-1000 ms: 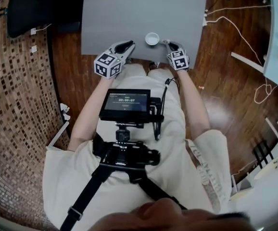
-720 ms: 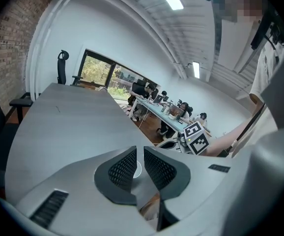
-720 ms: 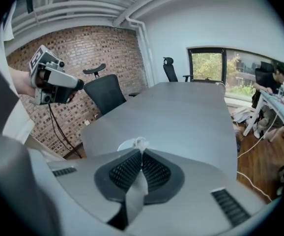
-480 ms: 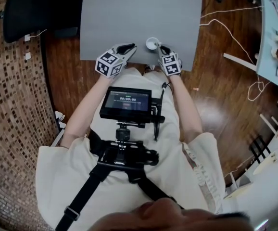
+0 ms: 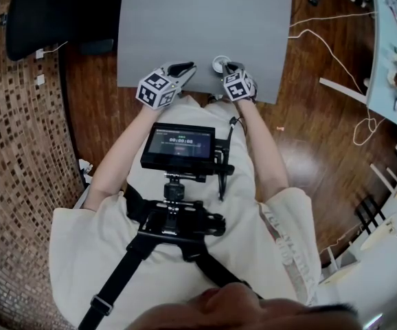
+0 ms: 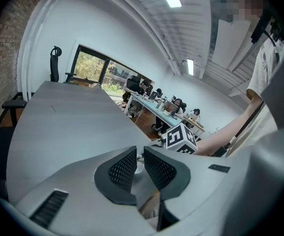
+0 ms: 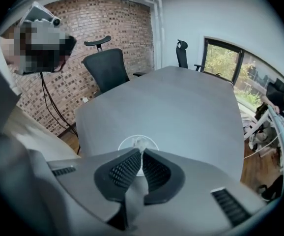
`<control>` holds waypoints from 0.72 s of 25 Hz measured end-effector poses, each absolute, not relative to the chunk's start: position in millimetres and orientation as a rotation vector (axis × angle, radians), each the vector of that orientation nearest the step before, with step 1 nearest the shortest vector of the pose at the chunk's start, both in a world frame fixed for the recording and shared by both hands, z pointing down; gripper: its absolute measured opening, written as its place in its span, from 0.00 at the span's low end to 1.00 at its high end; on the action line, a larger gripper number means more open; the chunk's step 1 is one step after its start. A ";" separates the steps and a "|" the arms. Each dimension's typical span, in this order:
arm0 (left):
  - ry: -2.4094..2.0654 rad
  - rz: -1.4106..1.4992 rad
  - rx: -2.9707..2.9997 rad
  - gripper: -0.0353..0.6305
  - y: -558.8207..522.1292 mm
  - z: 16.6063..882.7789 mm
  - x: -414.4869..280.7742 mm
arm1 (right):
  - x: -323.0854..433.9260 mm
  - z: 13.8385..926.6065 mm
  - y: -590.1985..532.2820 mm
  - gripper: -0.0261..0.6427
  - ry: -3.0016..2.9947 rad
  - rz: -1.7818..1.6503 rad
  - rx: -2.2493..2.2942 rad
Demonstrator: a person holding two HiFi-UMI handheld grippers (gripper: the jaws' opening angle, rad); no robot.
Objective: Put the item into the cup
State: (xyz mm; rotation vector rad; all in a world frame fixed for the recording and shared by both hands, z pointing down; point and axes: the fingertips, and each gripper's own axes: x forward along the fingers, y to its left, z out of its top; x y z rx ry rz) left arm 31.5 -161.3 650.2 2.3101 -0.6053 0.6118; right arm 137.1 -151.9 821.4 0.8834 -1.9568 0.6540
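1. your right tongs (image 7: 140,154) hang right over the cup (image 7: 125,143), which stands on the desk (image 5: 205,19) close to its near edge, just in front of you.
2. those tongs are all but closed, with the small pale item (image 7: 138,142) pinched at their very tips. they've just eased open a hair, but the item looks gripped.
3. so the pick-up and the carry look done. the item sits above the cup's mouth, and as far as i can judge it's not down inside.
4. your left tongs (image 6: 138,162) wait to the left of the cup, over the desk's near edge, jaws a narrow slit apart with nothing between them.
5. what's left, by my reading: let go so the item drops into the cup, then lift your right tongs clear without nudging the rim.
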 end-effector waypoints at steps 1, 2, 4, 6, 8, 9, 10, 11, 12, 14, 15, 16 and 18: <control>-0.606 0.614 2.309 0.12 -160.9 650.5 31.0 | 136.9 823.5 -151.8 0.08 -1.949 0.655 0.879; -0.608 0.615 2.307 0.12 -160.7 650.9 30.0 | 136.6 824.9 -152.1 0.09 -1.943 0.654 0.878; -0.617 0.616 2.301 0.12 -161.0 651.9 27.4 | 136.3 827.1 -152.7 0.10 -1.930 0.647 0.880; -0.625 0.611 2.295 0.12 -161.8 652.3 25.4 | 136.3 829.6 -151.8 0.10 -1.918 0.647 0.875; -0.631 0.607 2.294 0.12 -162.5 652.0 24.4 | 136.6 830.4 -151.0 0.11 -1.909 0.645 0.871; -0.633 0.608 2.292 0.12 -162.4 652.4 23.8 | 136.7 830.1 -151.1 0.11 -1.906 0.643 0.872; -0.635 0.608 2.289 0.12 -162.2 653.0 23.4 | 136.7 829.3 -151.5 0.15 -1.907 0.642 0.874; -0.636 0.608 2.287 0.12 -162.2 653.5 23.2 | 136.6 828.1 -152.2 0.18 -1.911 0.642 0.878; -0.637 0.607 2.285 0.12 -162.4 653.9 23.3 | 136.6 826.8 -152.9 0.20 -1.916 0.642 0.882; -0.638 0.605 2.284 0.12 -162.8 654.3 23.7 | 136.6 823.9 -153.8 0.23 -1.926 0.640 0.890; -0.638 0.603 2.285 0.12 -163.0 654.2 23.9 | 136.5 822.3 -154.0 0.24 -1.932 0.638 0.894; -0.638 0.602 2.286 0.12 -163.3 654.0 24.1 | 136.1 820.3 -154.0 0.25 -1.940 0.637 0.898; -0.638 0.603 2.287 0.12 -163.5 653.5 24.1 | 134.7 816.0 -153.9 0.25 -1.960 0.637 0.906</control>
